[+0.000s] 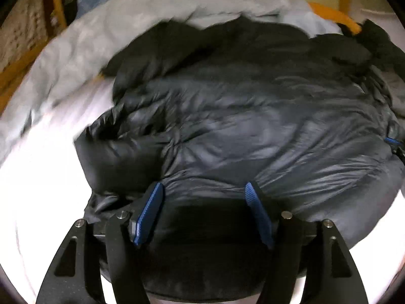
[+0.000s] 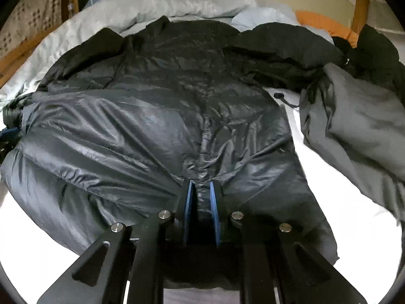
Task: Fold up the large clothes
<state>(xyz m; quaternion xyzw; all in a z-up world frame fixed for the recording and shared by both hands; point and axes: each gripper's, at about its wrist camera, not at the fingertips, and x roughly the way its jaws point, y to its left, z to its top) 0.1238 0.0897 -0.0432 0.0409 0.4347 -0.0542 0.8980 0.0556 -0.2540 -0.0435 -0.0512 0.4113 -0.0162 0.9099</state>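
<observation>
Jacket [image 2: 152, 116] hem pinched in right hand-held gripper [image 2: 202, 190]; left hand-held gripper [image 1: 203, 190] agape above it.

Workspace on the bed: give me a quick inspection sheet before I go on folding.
Surface: white sheet, bare near the camera.
Job's things: dark puffer jacket spread out, puffy, creased.
Clutter: grey garment bunched at right; pale duvet heaped behind; orange cloth.
Grippers: left claw open over the jacket's near edge; right claw pinching a jacket fold.
Cables: black drawcord on the sheet.
Surroundings: wooden bed frame.
</observation>
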